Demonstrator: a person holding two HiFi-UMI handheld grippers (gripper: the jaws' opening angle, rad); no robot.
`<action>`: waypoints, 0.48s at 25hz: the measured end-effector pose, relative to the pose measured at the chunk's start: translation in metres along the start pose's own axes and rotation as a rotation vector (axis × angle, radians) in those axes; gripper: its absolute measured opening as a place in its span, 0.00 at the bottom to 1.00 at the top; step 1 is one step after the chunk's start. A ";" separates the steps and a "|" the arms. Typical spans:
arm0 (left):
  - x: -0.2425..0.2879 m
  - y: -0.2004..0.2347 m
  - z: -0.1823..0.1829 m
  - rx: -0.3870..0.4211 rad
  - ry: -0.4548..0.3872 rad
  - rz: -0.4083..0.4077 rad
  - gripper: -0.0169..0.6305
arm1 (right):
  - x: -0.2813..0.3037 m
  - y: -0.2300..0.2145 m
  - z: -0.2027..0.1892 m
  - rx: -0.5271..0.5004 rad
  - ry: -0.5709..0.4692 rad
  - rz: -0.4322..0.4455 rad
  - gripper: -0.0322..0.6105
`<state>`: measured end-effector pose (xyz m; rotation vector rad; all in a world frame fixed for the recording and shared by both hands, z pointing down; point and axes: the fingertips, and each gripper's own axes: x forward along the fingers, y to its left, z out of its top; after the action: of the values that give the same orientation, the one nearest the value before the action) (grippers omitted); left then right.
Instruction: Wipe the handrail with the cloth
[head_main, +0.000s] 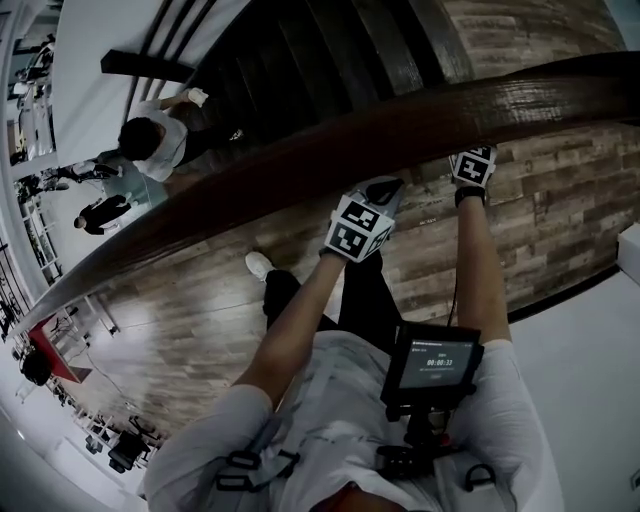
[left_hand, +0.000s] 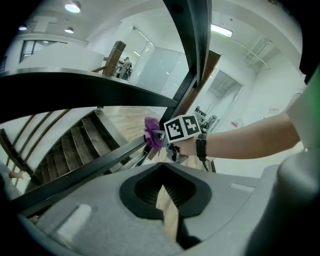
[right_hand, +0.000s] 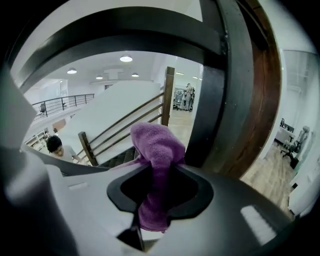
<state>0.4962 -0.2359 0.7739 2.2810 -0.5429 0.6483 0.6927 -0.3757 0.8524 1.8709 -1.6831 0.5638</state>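
Nearest, at 6 o'clock in the head view: chest-mounted screen (head_main: 432, 362), lit.

Left gripper (left_hand: 164, 197): jaws drawn together with nothing between them, only a sliver of floor showing. It hangs just short of the handrail (head_main: 300, 170), about 12 o'clock from the torso.

Right gripper (right_hand: 152, 200): clamped on the purple cloth (right_hand: 157, 142), at about 1 o'clock, up at the rail's near edge. A bunched wad sticks out past the jaw tips and a tail hangs below. From the left gripper view the wad appears to sit against the rail; contact not certain.

Handling estimate: cloth is fleecy, light and limp, so it should mould round the curve. The present hold on the gathered middle looks right, leaving the wad free as the wiping face. The rail looks like rigid polished wood, probably slick.

Beyond, 11 to 12 o'clock: dark stairs (head_main: 300, 50) descending. Farthest, 10 o'clock: a person (head_main: 150, 140) below.
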 end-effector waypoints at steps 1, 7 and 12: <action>-0.002 0.001 -0.002 -0.007 0.004 0.001 0.02 | 0.000 0.001 -0.001 -0.005 0.006 -0.009 0.21; -0.030 0.010 0.005 -0.028 -0.032 0.023 0.02 | 0.004 0.007 0.003 0.074 0.088 -0.025 0.20; -0.083 0.018 -0.005 -0.057 -0.072 0.073 0.02 | -0.032 0.048 -0.019 0.101 0.103 0.061 0.20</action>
<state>0.4193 -0.2280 0.7373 2.2463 -0.6735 0.5803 0.6426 -0.3415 0.8521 1.8322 -1.6764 0.7696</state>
